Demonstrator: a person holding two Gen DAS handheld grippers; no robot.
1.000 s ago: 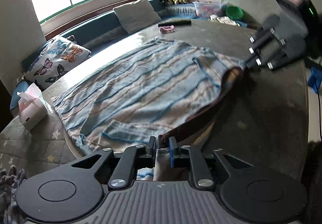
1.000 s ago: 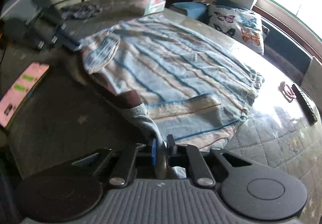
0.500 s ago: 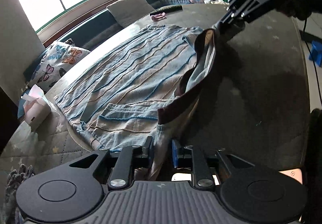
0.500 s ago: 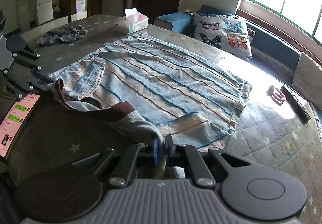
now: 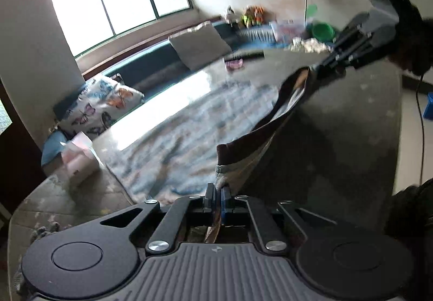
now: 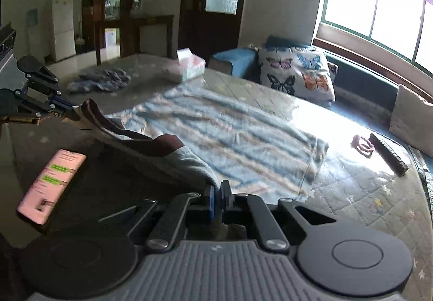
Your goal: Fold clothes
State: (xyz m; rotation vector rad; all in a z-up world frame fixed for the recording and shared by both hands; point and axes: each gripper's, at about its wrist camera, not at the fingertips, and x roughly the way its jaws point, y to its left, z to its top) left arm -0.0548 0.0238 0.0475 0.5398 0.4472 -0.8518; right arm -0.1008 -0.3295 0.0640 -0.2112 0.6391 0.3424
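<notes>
Left fingers (image 5: pixel 218 194) just closed, now clamped on the brown-trimmed hem of the striped garment (image 6: pixel 230 133); right fingers (image 6: pixel 218 194) pinched shut on the same hem further along. Hem is lifted and taut between both, rest of the garment lies flat on the quilted tabletop (image 6: pixel 351 192). Fabric looks soft, light, floppy: it'll sag and drape, no stiffness, shouldn't slip w/ the thick trim in the pads. Best hold = hem corners, as now. Containers: tissue box (image 6: pixel 190 64) at far edge w/ tissue poking out.
</notes>
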